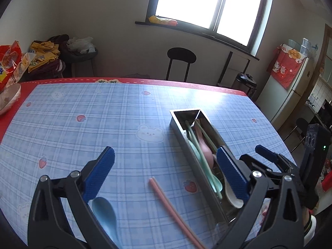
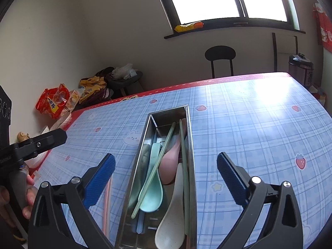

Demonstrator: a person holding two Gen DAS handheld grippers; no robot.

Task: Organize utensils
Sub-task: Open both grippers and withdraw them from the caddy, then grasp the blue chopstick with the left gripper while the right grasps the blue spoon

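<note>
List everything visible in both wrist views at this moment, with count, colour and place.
Metal tray: one, steel, on table.
Spoons in tray: mint, pink, white.
Green chopsticks: two, in tray.
Pink chopsticks: a pair, on table left of tray.
Blue spoon: one, on table by left gripper.
Tablecloth: blue plaid, red border.
Chair: one, black, behind table.
Snack bags: red, table's far left.
Left gripper: open.
Right gripper: open, over tray.

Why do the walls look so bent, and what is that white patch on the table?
Both views: a fisheye lens bows the window frame and table edge. Right wrist view: window glare whitens the tablecloth. Left wrist view: a fainter sheen lies behind the metal utensil box; the pink chopsticks and blue spoon near the lens are blurred.
</note>
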